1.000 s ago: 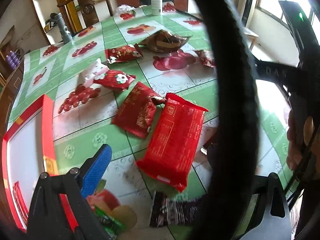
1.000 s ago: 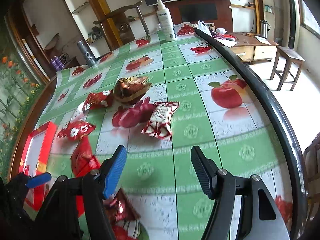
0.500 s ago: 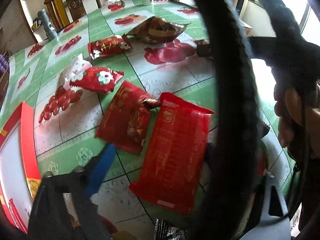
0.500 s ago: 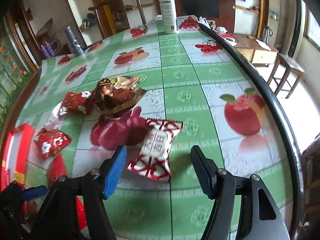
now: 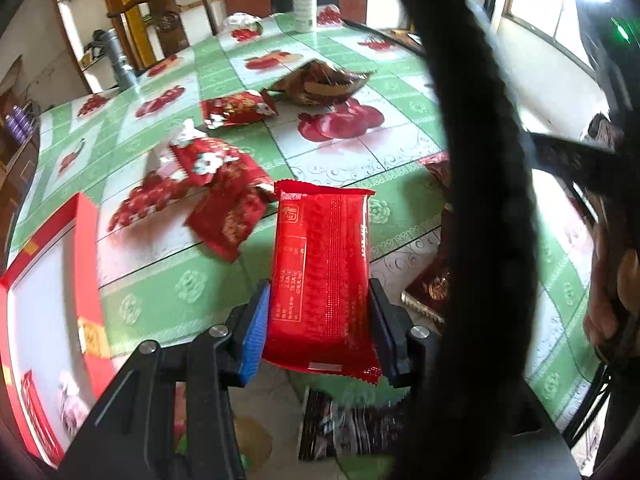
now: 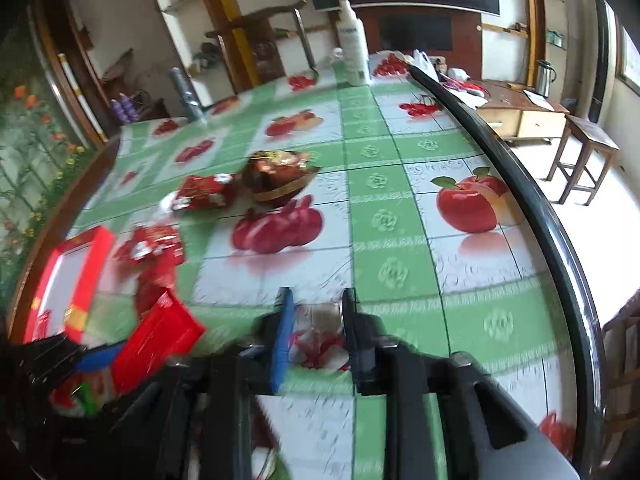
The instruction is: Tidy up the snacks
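Note:
My left gripper (image 5: 318, 286) has a long red packet (image 5: 324, 232) between its blue and black pads. The jaws are closing and the pads touch the packet's sides, its far end pointing away over the table. In the right wrist view the same packet (image 6: 156, 340) shows at the lower left. My right gripper (image 6: 317, 294) is shut on a small white-and-red packet (image 6: 320, 340) low over the green fruit-print tablecloth (image 6: 392, 240). A red box (image 5: 86, 248) with a white inside lies at the left edge.
Loose red packets (image 5: 228, 216), (image 5: 236, 110) and a brown-gold bag (image 5: 320, 84) lie mid-table. A dark packet (image 5: 340, 424) lies under my left gripper. A white bottle (image 6: 354, 52) stands at the far end. The black table rim (image 6: 520, 184) curves along the right. A hand (image 5: 608, 304) shows at right.
Both pairs of jaws have closed in. The left now has the long red packet that lay ahead of it. The right moved forward over the white-and-red packet and shut on it.

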The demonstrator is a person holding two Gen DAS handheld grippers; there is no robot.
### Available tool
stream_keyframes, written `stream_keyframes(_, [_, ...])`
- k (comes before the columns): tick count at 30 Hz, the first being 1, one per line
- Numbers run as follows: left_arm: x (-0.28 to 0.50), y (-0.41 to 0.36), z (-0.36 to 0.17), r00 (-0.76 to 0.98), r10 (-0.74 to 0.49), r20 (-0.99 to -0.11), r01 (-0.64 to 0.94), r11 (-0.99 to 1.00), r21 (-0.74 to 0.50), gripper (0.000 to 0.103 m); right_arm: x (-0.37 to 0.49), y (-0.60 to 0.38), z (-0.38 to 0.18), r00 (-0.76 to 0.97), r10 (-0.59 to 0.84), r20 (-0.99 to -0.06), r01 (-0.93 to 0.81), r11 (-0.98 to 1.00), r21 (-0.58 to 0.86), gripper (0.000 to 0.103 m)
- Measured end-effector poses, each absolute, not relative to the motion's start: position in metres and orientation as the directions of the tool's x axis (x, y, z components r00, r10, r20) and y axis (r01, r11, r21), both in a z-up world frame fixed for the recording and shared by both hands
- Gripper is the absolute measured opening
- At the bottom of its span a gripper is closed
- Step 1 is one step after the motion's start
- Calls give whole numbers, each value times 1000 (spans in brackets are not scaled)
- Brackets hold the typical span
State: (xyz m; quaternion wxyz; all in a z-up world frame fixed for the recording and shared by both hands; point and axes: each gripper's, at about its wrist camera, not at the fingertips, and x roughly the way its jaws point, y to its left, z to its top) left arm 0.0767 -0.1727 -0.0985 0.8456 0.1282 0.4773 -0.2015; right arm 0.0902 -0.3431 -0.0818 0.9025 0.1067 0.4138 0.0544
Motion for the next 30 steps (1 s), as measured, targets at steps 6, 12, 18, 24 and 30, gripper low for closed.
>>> stream_keyframes(6, [62,-151,-83,501,-205,-841,396,918,12,48,65,-337,-77,657,192,-729,-39,974,221,2])
stream_keyframes(12, [51,-134,-72,523,-210,-826,360,933,-9,48,71,-342,-94,621,189,-761,-9,972,234,19])
stream_keyframes(18, [43,-127,-62,545,-203,-814,343,939,-5,48,86,-333,-110,599,157,-785,18,978,210,37])
stream_keyframes(24, [37,-112,-52,589,-156,-793,278,960,17,48,75,-328,-106,632,126,-765,2,986,164,26])
stream_keyframes(30, [29,-103,-38,644,-98,-758,215,975,57,48,36,-316,-66,707,173,-686,-72,982,173,25])
